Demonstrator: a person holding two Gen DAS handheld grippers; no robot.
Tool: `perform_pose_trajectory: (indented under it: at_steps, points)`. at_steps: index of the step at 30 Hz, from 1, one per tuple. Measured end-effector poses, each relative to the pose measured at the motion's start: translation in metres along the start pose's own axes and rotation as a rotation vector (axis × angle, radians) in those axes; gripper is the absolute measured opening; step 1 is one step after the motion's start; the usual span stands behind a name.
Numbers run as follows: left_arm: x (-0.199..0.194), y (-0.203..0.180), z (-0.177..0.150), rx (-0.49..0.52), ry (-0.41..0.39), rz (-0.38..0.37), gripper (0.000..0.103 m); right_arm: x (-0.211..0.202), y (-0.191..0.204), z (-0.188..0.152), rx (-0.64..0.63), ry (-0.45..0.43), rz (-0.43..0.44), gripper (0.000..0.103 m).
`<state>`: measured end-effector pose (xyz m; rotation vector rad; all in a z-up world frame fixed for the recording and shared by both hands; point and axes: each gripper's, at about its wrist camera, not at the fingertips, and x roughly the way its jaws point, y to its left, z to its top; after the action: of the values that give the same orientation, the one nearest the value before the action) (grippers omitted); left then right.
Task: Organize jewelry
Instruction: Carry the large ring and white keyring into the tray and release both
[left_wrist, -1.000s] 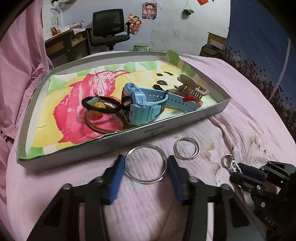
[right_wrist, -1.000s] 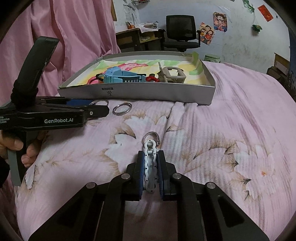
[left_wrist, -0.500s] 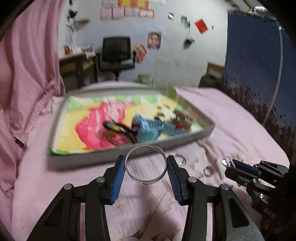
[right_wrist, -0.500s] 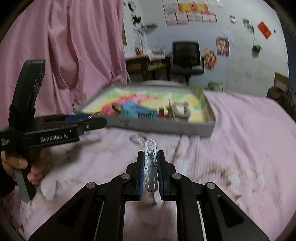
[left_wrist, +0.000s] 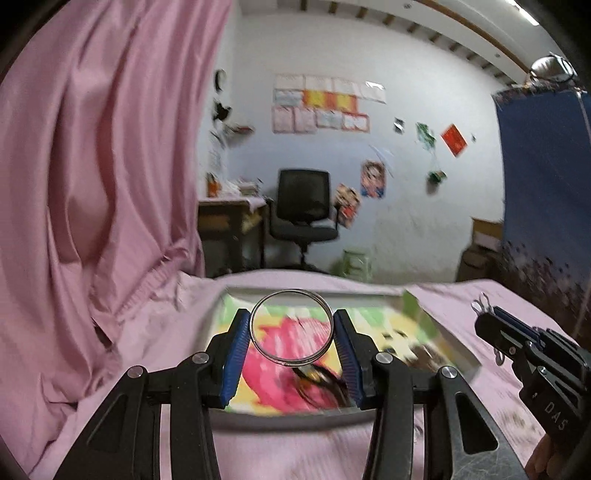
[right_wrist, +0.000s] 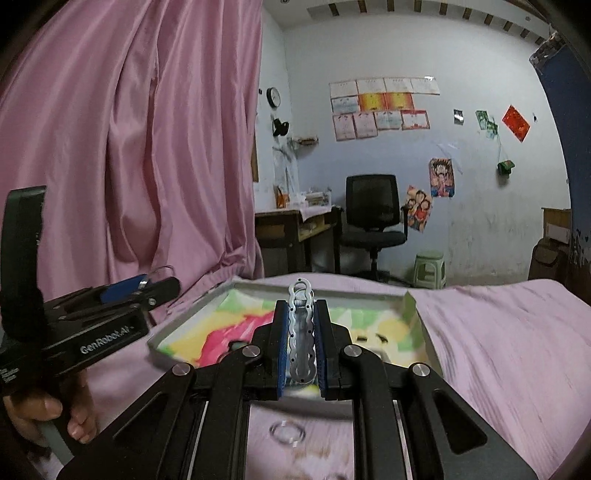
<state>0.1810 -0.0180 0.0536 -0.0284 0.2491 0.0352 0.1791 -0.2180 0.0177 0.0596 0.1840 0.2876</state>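
Bed (right_wrist: 498, 332) in pink floral sheet, pink curtain (left_wrist: 92, 166) at left. Room behind: black chair (right_wrist: 373, 206), desk (right_wrist: 291, 225), green stool (right_wrist: 430, 267), papers on the wall.

Tray (right_wrist: 419, 332), shallow, grey-walled, lined with a pink-yellow-green picture, sits on the bed in front of both grippers. Contents blurred; a dark hair tie (left_wrist: 325, 376) shows near its front wall in the left view.

Left gripper (left_wrist: 291, 325): blue pads clamped on a large metal ring (left_wrist: 291, 326), held up in the air over the tray's near half. A hand (right_wrist: 48, 410) grips its handle.

Right gripper (right_wrist: 302, 332): pads pressed tight on a wavy silver clip (right_wrist: 302, 332), tip standing upright past the fingers, above the tray's front edge.

Small ring (right_wrist: 287, 432) lies on the sheet below the right gripper, outside the tray, blurred.
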Motion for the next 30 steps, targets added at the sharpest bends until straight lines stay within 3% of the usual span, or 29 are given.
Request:
perform_pose_trajectory:
  at_steps: [6,12,20,30]
  points:
    - [0.021,0.007,0.003,-0.029,-0.029,0.056,0.043,0.028,-0.003,0.002,0.026,-0.035,-0.026,0.012]
    - [0.041,0.009,0.001,-0.043,0.019,0.066,0.043,0.059,-0.008,-0.004,0.04,0.014,-0.045,0.012]
    - [0.075,0.011,-0.007,-0.045,0.178,0.064,0.043,0.095,-0.016,-0.02,0.075,0.161,-0.066,0.012]
    - [0.118,0.015,-0.024,-0.059,0.436,0.057,0.043,0.124,-0.023,-0.041,0.091,0.347,-0.068,0.012]
